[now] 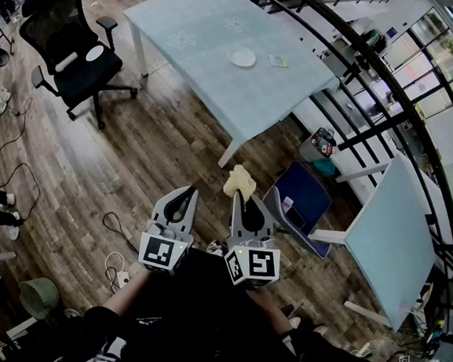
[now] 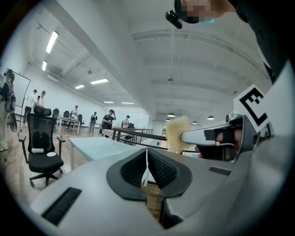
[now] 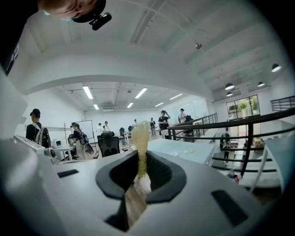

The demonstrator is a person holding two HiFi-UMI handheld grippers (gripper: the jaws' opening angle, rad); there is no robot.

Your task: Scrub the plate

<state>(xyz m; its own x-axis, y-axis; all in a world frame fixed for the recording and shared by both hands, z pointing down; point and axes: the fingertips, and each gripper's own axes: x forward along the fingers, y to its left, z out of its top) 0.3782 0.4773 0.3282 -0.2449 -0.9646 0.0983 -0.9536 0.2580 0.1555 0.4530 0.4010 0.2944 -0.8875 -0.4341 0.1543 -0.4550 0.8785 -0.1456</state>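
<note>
We see a rough, fuzzy yellow scrubber [image 1: 240, 182], a smooth white plate [image 1: 242, 57] on the pale matt desk [image 1: 197, 16], and a floor [image 1: 146, 149] of brown wood boards.

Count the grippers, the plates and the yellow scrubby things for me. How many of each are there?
Grippers: 2, the left gripper, shut and empty, and the right gripper
Plates: 1, a white plate on the table
Scrubbers: 1, a yellow scrubber pinched in the right gripper
Total: 4
</note>
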